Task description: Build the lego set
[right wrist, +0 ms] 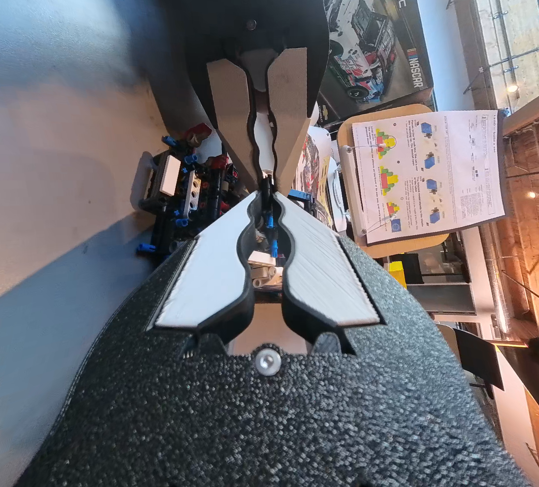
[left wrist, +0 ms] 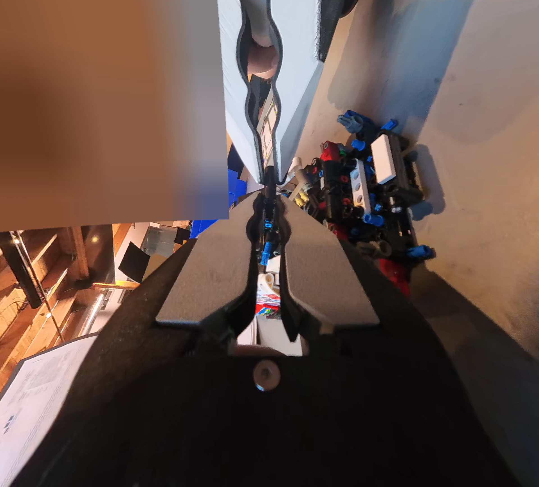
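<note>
Slim black lego beam with blue pins held in air between both grippers, tip to tip. Left gripper, grey-padded, clamped on one end; right gripper, white-padded, clamped on other. Partly built black-white-red lego chassis on pale tabletop, just beside. Printed instruction sheet beyond.

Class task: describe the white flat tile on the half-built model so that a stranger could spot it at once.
Find the white table, then the dark half-built model lying on it. The white flat tile sits on the model's top; unlike the grey beam beside it, it is smooth, with no holes.
</note>
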Motion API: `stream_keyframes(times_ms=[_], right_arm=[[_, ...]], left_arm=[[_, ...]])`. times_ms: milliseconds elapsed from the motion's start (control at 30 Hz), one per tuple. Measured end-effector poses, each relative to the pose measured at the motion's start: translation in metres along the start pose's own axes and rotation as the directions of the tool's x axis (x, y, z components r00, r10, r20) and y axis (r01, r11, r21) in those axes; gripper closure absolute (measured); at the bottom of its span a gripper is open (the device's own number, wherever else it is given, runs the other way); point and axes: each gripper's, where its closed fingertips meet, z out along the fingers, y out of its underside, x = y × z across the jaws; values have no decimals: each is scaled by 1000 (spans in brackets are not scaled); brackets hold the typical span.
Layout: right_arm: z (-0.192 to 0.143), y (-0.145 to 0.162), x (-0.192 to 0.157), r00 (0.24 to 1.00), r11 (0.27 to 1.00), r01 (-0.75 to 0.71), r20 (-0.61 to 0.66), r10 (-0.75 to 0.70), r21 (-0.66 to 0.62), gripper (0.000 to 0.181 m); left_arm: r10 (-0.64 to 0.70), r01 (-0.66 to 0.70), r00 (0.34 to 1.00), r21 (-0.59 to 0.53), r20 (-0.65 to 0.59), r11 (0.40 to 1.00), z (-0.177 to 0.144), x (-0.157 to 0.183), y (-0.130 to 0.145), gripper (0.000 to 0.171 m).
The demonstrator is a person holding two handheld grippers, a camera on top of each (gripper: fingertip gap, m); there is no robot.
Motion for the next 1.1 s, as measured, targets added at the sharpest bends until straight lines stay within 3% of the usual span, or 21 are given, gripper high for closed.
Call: stream_keyframes(times_ms=[333, 400, 500, 667, 833, 1000, 1100], right_arm=[[2, 1, 1, 999, 999, -43, 9, 43, 7, 174], [-2, -2, 1, 993, 992, -115, 41, 114, 42, 177], [-13, -1, 13, 940, 937, -333, 109, 322, 105, 178], [-9, 47, 29, 824, 833, -551, 126, 553, -53, 167], [3, 50, 14, 836, 853, -506, 173, 521, -126, 168], [5, 57, 12, 789, 806, -567, 167, 591, -169, 164], [-3, 61, 15, 773, 790, -588, 167, 613, -177, 167]], left_arm=[[-5, 5, 1000, 5, 5, 1000, 0, 0, 3, 167], [2, -2, 1000, 5, 11, 1000, 0, 0, 3, 167], [-2, 2, 1000, 9, 16, 1000, 0, 0, 4, 167], [23, -24, 999, 10, 39, 1000, -1, 0, 5, 167], [129, -132, 985, 14, 111, 991, -8, -6, -2, 167], [27, -26, 994, -12, 105, 1000, -27, -18, 2, 167], [-105, 106, 993, -29, 54, 994, -47, -19, 11, 167]])
